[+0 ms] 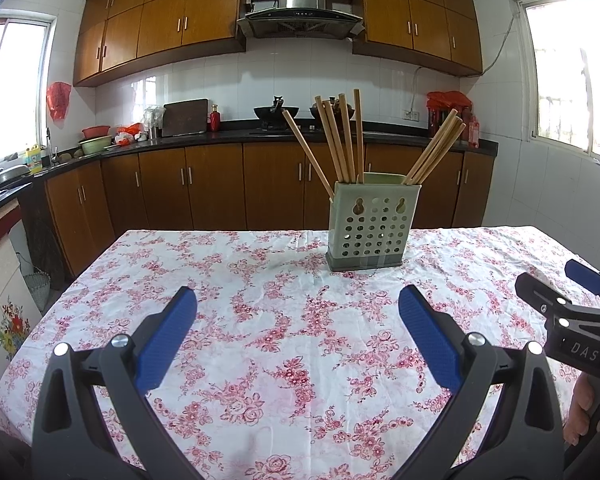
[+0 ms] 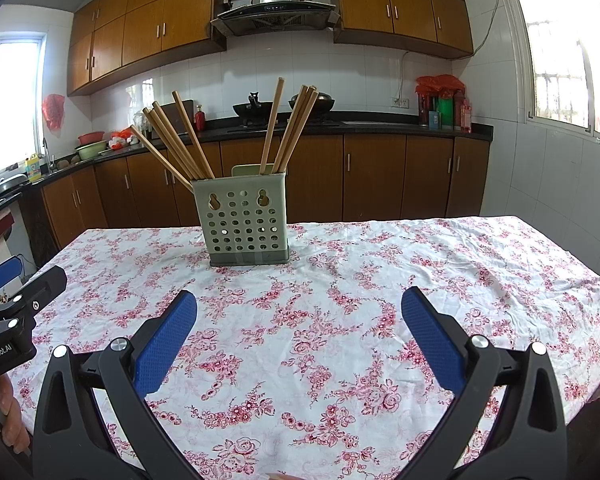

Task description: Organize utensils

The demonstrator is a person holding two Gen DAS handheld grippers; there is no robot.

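Perforated holder (image 1: pixel 370 232) holds upright chopsticks (image 1: pixel 336 140); left hand-held gripper (image 1: pixel 298 312) and right hand-held gripper (image 2: pixel 299 312) both released, empty.

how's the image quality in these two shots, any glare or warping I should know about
Left wrist view: both windows blow out white, straight cabinet lines bow, corners vignette dark; the pale green perforated plastic utensil holder stays sharp. Right wrist view: same fisheye bowing, the right window glares hardest, and the pink floral tablecloth is evenly lit without hard shadows.
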